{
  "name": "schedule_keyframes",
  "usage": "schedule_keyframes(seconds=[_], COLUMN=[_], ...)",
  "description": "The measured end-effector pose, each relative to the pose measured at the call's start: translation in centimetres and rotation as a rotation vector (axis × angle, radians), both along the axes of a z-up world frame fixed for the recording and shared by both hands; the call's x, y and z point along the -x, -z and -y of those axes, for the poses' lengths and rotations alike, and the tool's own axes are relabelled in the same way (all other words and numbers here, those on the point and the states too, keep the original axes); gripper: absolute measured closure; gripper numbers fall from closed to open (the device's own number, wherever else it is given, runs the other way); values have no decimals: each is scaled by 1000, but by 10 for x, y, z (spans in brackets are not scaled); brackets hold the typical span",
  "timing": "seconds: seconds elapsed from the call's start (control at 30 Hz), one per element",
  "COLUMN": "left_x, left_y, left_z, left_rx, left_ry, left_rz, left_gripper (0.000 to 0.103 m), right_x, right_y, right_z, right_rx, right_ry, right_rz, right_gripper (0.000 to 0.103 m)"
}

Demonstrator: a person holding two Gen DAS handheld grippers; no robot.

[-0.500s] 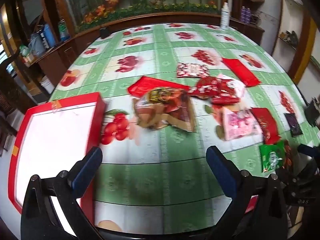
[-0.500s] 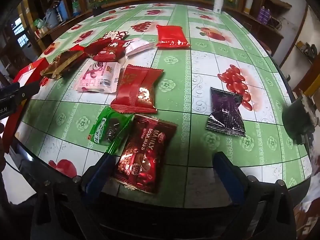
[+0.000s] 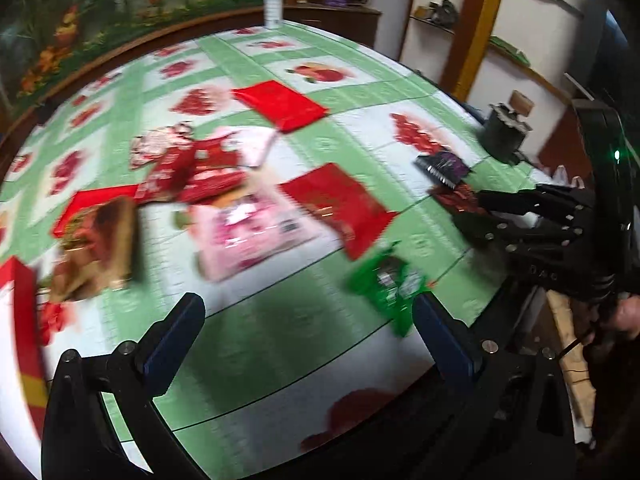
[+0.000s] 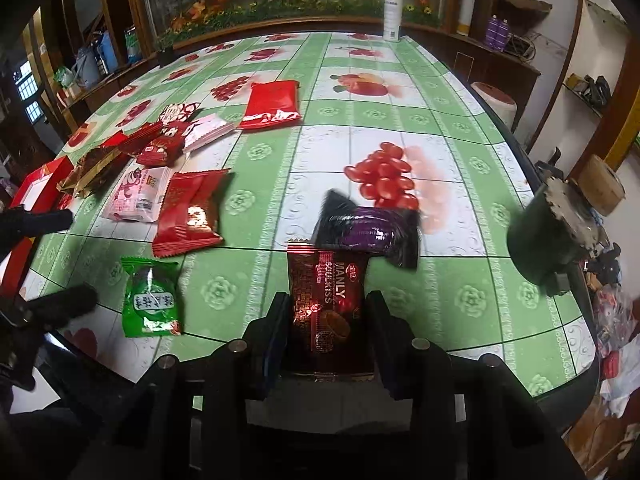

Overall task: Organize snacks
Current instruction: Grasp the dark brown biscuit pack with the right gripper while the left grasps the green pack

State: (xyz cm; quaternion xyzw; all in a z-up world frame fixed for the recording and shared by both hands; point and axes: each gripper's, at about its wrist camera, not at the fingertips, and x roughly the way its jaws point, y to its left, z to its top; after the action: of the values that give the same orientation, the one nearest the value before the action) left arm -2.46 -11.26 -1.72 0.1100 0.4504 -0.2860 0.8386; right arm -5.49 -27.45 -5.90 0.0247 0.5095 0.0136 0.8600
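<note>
My right gripper is shut on a dark red snack packet, its pads pressed against both long sides near the table's front edge. The packet's far end touches a purple packet. A green packet lies to the left on the green tablecloth. In the left wrist view my left gripper stands wide open above bare cloth, nothing between its fingers, with the green packet just by its right finger. The red box shows at the far left.
More packets lie across the table: a red one, a pink one, a brown one, a red pile and a far red one. A white bottle stands at the back. A dark round object sits at the right edge.
My right gripper has shut on the dark red packet, which now sits straight between its fingers. My left gripper has swung right, away from the red box towards the green packet.
</note>
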Motion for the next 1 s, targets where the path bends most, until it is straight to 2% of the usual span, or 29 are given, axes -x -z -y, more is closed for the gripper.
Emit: schedule_keyframes(seconds=[0.13, 0.27, 0.37, 0.43, 0.53, 0.6, 0.8, 0.87, 0.9, 0.93, 1.0], left_x=[-11, -13, -12, -9, 1, 5, 2, -2, -3, -3, -3], left_y=[19, 23, 23, 24, 21, 16, 13, 12, 12, 12, 10], left_z=[20, 32, 33, 38, 45, 47, 46, 39, 34, 31, 24], left_rx=[-24, -24, -33, -66, -100, -72, -27, 6, 11, 15, 24], left_ry=[-6, -51, -70, -60, -9, 39, 69, 55, 40, 32, 15], left_rz=[-108, -152, -145, -121, -64, -55, -94, -123, -124, -122, -121], left_gripper=[0, 0, 0, 4, 26, 64, 78, 79, 79, 79, 80], right_x=[4, 7, 9, 10, 10, 9, 7, 6, 6, 5, 5], right_y=[0, 0, 1, 1, 1, 1, 2, 2, 1, 1, 0], right_z=[3, 5, 6, 6, 5, 3, -2, -3, -5, -8, -16], right_rx=[-6, -16, -25, -36, -40, -34, -13, -10, -7, -12, -18], right_ry=[-22, -34, -47, -57, -63, -67, -62, -54, -56, -62, -84], right_rz=[26, 44, 55, 63, 67, 69, 69, 68, 68, 70, 70], right_gripper=[62, 61, 60, 58, 52, 48, 46, 50, 59, 63, 63])
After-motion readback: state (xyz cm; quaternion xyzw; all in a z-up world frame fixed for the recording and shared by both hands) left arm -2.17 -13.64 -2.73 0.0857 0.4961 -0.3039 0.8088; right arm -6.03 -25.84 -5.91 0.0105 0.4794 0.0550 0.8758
